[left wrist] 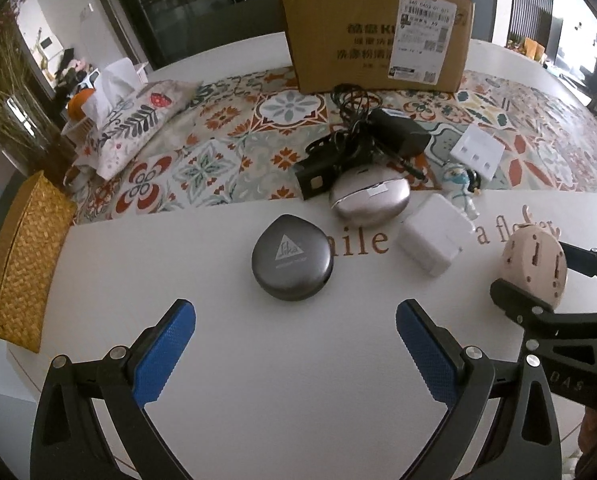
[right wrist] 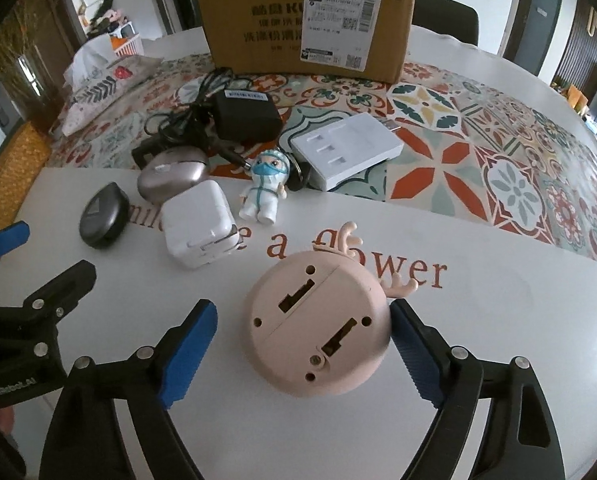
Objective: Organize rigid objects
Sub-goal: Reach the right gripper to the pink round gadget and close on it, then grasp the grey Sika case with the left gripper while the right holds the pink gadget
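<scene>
A pink round gadget with small antlers (right wrist: 318, 328) lies underside up on the white mat, between the fingers of my right gripper (right wrist: 302, 308). The right pad touches its edge and the left pad stands clear of it, so the gripper is open. My left gripper (left wrist: 296, 320) is open and empty, hovering just short of a grey round case (left wrist: 292, 263). Beyond lie a white charger cube (right wrist: 198, 232), a silver oval mouse (right wrist: 172, 178), a small masked figurine (right wrist: 266, 188), a white hub (right wrist: 346, 152) and a black adapter with tangled cable (right wrist: 246, 116).
A cardboard box (left wrist: 358, 40) stands upright at the back on the patterned tablecloth (left wrist: 218, 152). A woven yellow basket (left wrist: 22, 260) sits at the table's left edge. A floral pouch (left wrist: 134, 124) and a tissue box lie at the back left.
</scene>
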Demonstrator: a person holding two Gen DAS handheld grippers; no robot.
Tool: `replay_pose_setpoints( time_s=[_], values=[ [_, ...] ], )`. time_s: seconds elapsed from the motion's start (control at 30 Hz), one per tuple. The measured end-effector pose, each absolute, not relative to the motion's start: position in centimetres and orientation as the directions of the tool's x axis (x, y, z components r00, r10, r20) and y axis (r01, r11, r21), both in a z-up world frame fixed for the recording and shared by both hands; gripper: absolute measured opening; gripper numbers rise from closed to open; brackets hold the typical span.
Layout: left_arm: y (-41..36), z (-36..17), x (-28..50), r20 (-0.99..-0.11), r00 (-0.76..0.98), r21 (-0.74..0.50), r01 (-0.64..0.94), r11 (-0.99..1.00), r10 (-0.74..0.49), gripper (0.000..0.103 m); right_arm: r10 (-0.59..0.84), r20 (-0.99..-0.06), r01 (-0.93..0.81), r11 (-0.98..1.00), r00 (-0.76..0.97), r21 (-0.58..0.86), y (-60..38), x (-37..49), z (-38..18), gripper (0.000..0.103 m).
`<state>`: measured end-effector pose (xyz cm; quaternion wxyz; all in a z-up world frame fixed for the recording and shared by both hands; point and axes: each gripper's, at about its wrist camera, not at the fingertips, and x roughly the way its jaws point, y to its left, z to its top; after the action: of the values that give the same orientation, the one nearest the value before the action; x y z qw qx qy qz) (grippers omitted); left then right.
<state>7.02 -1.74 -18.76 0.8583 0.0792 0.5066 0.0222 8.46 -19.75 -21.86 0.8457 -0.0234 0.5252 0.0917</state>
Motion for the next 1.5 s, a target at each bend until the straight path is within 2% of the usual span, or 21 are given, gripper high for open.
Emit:
replay_pose_setpoints(
  time_s=[0.23,0.63,0.93,1.07,1.17,1.33,1.5],
  values=[
    [-1.8,-19.2,7.3,-0.866,0.486,0.166,0.054,0.985,0.119,0.102,0.098,-0.898,-0.178,0.984,0.429,0.023,-19.6,8.9,-22.5,0.074],
    [-1.2,-18.9,8.5,-0.848,0.523,0.139,0.065,0.988,0.085,0.099,0.120,-0.893,-0.171,0.984,0.434,0.050,-19.3,9.2,-21.1,0.074],
    [-0.2,-20.3,10.8,-0.861,0.506,0.093,0.043,0.995,0.059,0.087,0.109,-0.896,-0.169,0.985,0.430,0.038,-18.2,10.6,-20.7,0.074],
    [0.3,-21.1,11.4,-0.871,0.490,0.064,0.031,0.997,0.040,0.077,0.101,-0.898,-0.154,0.987,0.428,0.037,-18.0,11.4,-20.9,0.074],
    [0.4,-21.6,11.7,-0.873,0.486,0.054,0.021,0.998,0.037,0.074,0.093,-0.895,-0.151,0.988,0.435,0.029,-17.8,11.6,-20.8,0.074],
    [0.5,-22.2,11.8,-0.880,0.474,0.026,0.027,0.999,0.010,0.055,0.084,-0.892,-0.153,0.988,0.444,0.017,-17.6,11.6,-20.8,0.074],
    [0.4,-22.3,11.4,-0.878,0.478,0.024,0.043,0.999,0.001,0.055,0.083,-0.894,-0.158,0.987,0.441,0.014,-17.5,11.5,-20.9,0.074]
  ],
)
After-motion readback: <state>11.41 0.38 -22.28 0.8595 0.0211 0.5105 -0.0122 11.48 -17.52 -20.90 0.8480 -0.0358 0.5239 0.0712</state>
